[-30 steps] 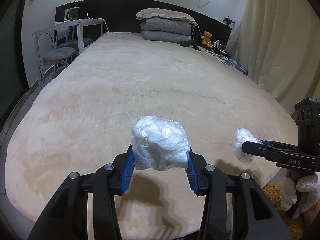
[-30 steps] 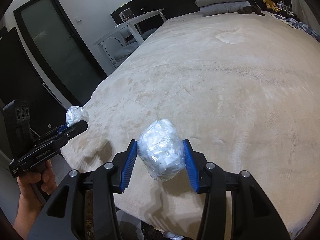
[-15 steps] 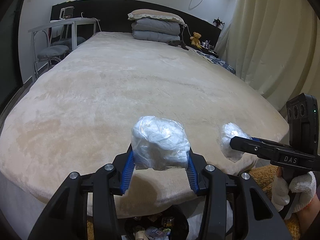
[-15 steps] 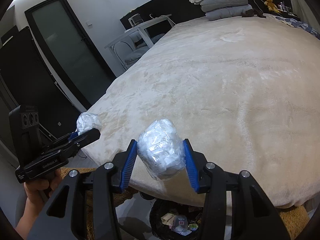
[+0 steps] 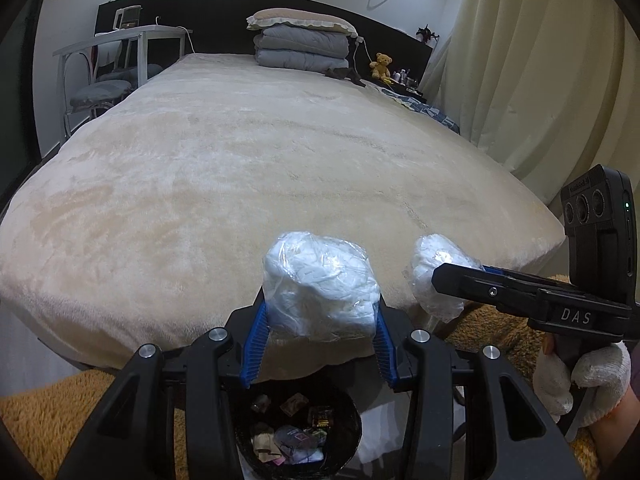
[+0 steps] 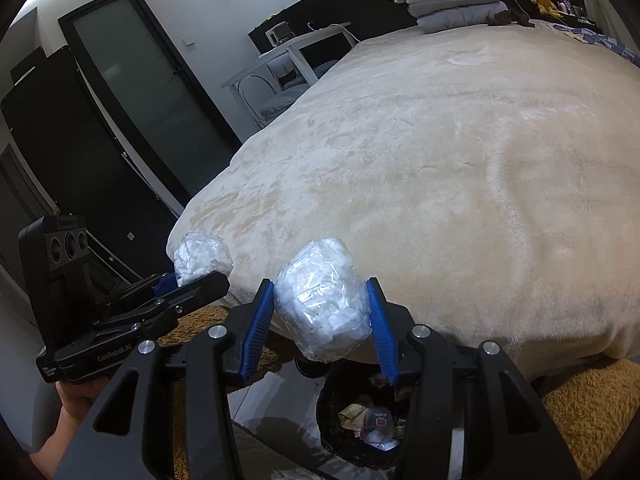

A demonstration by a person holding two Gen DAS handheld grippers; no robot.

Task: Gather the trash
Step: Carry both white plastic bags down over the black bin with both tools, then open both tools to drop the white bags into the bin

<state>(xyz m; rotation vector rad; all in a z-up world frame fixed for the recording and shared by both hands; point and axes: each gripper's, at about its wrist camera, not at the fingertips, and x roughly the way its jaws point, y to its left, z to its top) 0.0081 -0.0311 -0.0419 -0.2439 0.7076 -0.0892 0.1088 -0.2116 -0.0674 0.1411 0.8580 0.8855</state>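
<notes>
We are at the foot edge of the bed (image 5: pixel 256 168), where its cream plush cover rounds over and drops toward the shaggy tan rug (image 5: pixel 48 412). Below that edge a black trash bin (image 5: pixel 298 432) stands on the floor, with wrappers and scraps lying inside it. Our left gripper (image 5: pixel 320 334) has its blue-padded jaws pinching a wrapped wad (image 5: pixel 320 292) above the bin's opening. Our right gripper (image 6: pixel 324 320) pinches a second wad (image 6: pixel 324 300) the same way, up and toward the bin's near-left rim in its own view. The two grippers hang near each other but apart. To the left the floor runs open toward a dark glass door (image 6: pixel 136 92) and a white desk (image 5: pixel 120 40); on the right a pale curtain (image 5: pixel 532 72) falls close beside the bed. Both wads are crumpled white tissue sealed in clear, glossy, creased plastic film, bulging out past the pads.
</notes>
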